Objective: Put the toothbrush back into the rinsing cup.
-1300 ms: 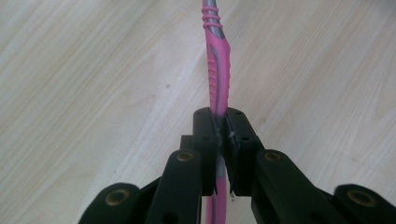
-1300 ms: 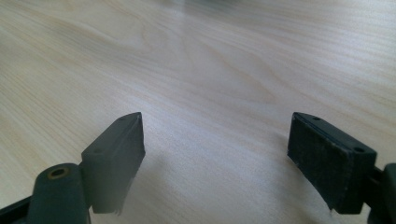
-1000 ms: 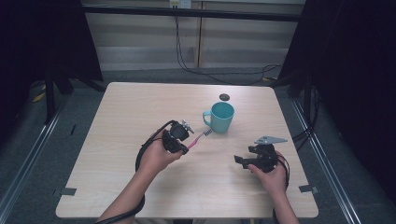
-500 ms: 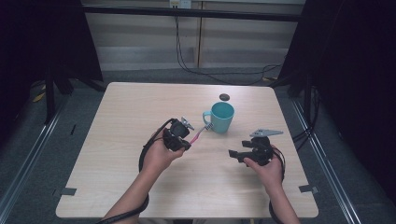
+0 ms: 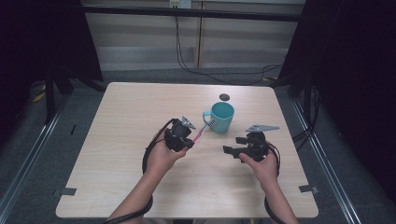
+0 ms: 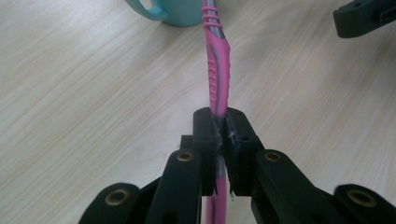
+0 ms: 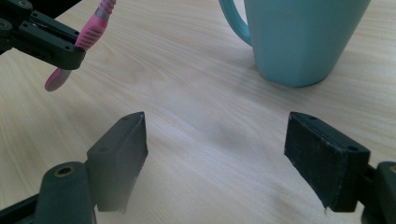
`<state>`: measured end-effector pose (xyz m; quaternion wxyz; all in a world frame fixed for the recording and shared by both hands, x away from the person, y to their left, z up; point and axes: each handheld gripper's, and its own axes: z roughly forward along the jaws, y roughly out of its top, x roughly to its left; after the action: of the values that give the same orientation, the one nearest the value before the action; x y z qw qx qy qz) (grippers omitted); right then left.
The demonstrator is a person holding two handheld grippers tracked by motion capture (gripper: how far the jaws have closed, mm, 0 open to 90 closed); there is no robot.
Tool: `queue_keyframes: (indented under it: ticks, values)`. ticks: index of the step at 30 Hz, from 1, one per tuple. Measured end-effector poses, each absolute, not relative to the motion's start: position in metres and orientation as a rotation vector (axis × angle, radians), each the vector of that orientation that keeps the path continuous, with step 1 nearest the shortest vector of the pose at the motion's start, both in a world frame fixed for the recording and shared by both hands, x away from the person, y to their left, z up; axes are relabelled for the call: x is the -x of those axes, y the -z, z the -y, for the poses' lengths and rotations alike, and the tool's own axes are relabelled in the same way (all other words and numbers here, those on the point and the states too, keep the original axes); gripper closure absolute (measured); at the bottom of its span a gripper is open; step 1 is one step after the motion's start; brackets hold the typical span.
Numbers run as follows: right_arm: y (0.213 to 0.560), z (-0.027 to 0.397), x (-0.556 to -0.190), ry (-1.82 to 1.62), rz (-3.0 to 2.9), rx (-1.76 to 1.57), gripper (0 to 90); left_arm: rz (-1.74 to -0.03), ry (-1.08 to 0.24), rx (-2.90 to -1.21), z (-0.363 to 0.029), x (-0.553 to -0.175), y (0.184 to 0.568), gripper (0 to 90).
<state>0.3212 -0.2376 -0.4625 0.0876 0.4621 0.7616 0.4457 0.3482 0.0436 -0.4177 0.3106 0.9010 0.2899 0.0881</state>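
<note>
Toothbrush (image 6: pixel 215 70), pink, clamped in the closed left claw (image 5: pixel 189 135) at centre frame of the high view, its long axis pointing up-right with the head just beside the teal mug (image 5: pixel 221 117); right claw (image 5: pixel 233 151) gapes empty, lower right.

The high view is looking forward and down from above the person's side, taking in the whole table (image 5: pixel 116 154). The left gripper view is looking close along its jaws across the wood toward the mug (image 6: pixel 187 11). The right gripper view is facing that same mug (image 7: pixel 303 42) from low and near.
</note>
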Motion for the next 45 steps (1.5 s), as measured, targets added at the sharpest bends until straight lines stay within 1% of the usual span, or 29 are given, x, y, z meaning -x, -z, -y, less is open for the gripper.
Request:
queue_keyframes:
  ticks: [17, 23, 31, 36, 38, 45]
  values:
    - [0.449, 0.229, -0.33, -1.441, -2.256, -1.454, 22.1, -0.766, -0.233, -2.297, -0.044, -0.346, 0.423, 84.3]
    - [0.446, 0.223, -0.332, -1.47, -2.268, -1.452, 24.5, -0.767, -0.244, -2.288, -0.044, -0.346, 0.426, 84.3]
    - [0.432, 0.216, -0.336, -1.473, -2.289, -1.412, 27.9, -0.757, -0.239, -2.276, -0.042, -0.343, 0.429, 84.3]
    - [0.427, 0.217, -0.338, -1.493, -2.28, -1.423, 27.9, -0.762, -0.227, -2.257, -0.041, -0.342, 0.43, 84.3]
    - [0.426, 0.217, -0.339, -1.512, -2.276, -1.423, 30.7, -0.759, -0.23, -2.254, -0.038, -0.341, 0.432, 84.3]
    - [0.423, 0.216, -0.34, -1.531, -2.268, -1.447, 30.8, -0.748, -0.221, -2.251, -0.032, -0.339, 0.432, 84.3]
